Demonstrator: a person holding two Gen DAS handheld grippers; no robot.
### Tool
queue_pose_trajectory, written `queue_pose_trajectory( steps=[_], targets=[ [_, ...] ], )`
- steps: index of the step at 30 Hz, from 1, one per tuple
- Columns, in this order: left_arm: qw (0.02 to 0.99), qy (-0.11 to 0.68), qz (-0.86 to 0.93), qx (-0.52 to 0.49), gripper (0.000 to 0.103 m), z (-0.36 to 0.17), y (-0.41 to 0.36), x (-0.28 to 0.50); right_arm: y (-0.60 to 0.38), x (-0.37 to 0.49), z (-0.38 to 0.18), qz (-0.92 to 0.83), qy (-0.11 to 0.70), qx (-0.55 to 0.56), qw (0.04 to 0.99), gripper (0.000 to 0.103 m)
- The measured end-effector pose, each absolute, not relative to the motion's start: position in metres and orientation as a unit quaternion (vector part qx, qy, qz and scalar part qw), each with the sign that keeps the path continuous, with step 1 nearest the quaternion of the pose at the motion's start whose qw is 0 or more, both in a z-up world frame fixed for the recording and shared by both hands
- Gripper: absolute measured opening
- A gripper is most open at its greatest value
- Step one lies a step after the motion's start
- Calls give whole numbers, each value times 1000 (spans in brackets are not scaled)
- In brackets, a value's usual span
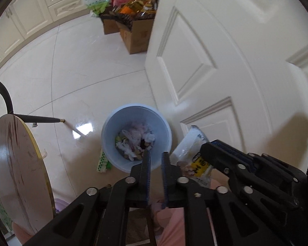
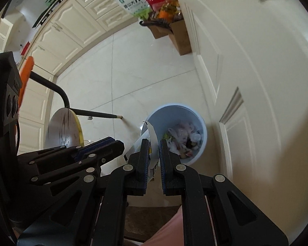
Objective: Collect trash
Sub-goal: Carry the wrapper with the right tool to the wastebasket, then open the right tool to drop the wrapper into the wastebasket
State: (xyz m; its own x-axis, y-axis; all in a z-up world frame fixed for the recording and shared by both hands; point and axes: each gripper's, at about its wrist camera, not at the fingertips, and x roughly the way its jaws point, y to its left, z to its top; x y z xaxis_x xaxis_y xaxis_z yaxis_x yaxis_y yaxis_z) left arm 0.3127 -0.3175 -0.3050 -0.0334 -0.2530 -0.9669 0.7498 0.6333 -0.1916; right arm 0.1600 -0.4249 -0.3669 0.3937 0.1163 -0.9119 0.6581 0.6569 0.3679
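Your right gripper is clamped on a plastic wrapper, which hangs just beside the blue bin and is not yet over its mouth. Your left gripper has its jaws together with nothing between them. The bin already holds trash, so this piece is left to drop; a green-white scrap beside the bin may also be litter. The door stands close on one side and the round stool on the other, but the floor beyond is open.
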Motion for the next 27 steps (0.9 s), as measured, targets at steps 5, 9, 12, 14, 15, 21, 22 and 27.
queue_pose_trajectory(
  steps=[5,9,12,14,15,21,22,27],
  targets=[
    [663,629,-340,219,54,-340,-342,333,-437,164,-388,-180,527,391,733,15],
    [661,640,-331,210,59,-354,-356,342,-444,166,-398,-182,533,397,725,31],
    [667,634,-323,219,62,-357,-359,342,-445,167,-398,-185,536,395,722,39],
    [663,640,-325,213,62,-360,-361,342,-447,167,-398,-189,536,397,721,43],
    [661,642,-326,211,62,-362,-363,341,-447,166,-396,-193,536,394,721,44],
    [661,643,-319,218,62,-361,-360,335,-442,162,-389,-216,543,385,714,46],
    [663,641,-318,219,62,-360,-358,335,-441,161,-387,-218,544,382,715,46],
    [672,628,-314,235,62,-331,-352,318,-434,155,-361,-235,547,344,726,48]
  ],
)
